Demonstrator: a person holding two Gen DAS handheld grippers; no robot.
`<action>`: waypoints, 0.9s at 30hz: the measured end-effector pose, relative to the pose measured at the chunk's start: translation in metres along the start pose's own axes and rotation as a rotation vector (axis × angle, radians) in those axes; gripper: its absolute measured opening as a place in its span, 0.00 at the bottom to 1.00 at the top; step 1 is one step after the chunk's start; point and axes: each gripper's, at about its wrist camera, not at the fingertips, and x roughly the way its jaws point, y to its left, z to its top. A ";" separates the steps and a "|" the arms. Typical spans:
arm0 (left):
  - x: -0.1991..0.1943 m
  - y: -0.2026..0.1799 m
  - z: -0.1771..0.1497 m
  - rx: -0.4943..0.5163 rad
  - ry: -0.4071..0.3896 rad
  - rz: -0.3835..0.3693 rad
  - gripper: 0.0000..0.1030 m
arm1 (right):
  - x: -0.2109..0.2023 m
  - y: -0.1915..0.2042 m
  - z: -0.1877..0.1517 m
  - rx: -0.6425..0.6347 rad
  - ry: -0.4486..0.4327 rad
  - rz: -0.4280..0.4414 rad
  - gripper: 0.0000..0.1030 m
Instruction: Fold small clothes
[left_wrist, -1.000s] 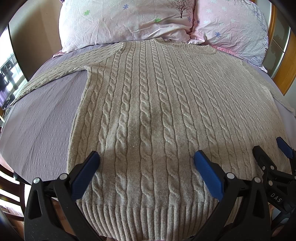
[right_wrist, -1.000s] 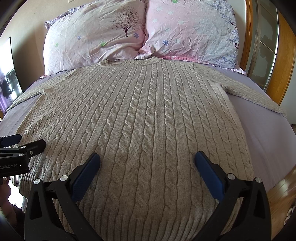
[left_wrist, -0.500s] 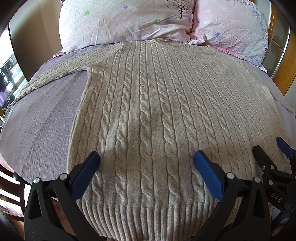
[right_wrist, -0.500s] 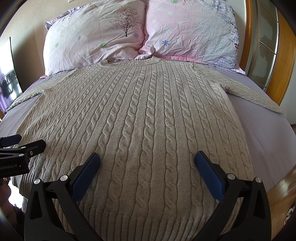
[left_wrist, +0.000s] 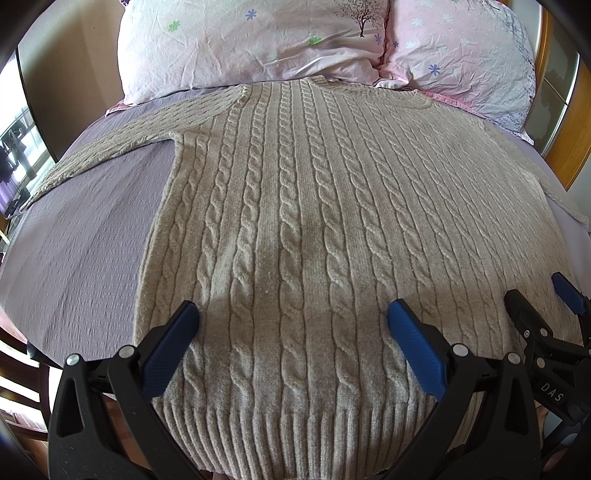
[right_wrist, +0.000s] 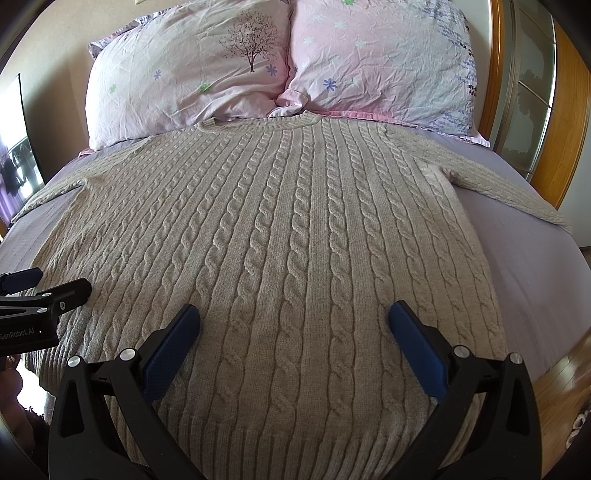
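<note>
A beige cable-knit sweater lies flat and face up on the bed, collar toward the pillows, both sleeves spread out to the sides; it also shows in the right wrist view. My left gripper is open and empty, hovering over the sweater's lower left part near the ribbed hem. My right gripper is open and empty over the lower right part. Each gripper shows at the edge of the other's view: the right one in the left wrist view, the left one in the right wrist view.
The sweater lies on a lilac bedsheet. Two pink floral pillows lean at the head of the bed. A wooden headboard frame stands at the right. The bed's foot edge runs just below the hem.
</note>
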 end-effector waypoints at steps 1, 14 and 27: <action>0.000 0.000 0.000 0.000 0.000 0.000 0.98 | 0.000 0.000 0.000 0.000 0.000 0.000 0.99; -0.003 0.002 -0.005 0.015 -0.032 -0.002 0.98 | -0.010 -0.028 0.009 -0.025 -0.106 0.042 0.99; -0.005 0.002 -0.011 0.022 -0.149 -0.024 0.98 | 0.023 -0.385 0.054 1.039 -0.027 -0.223 0.48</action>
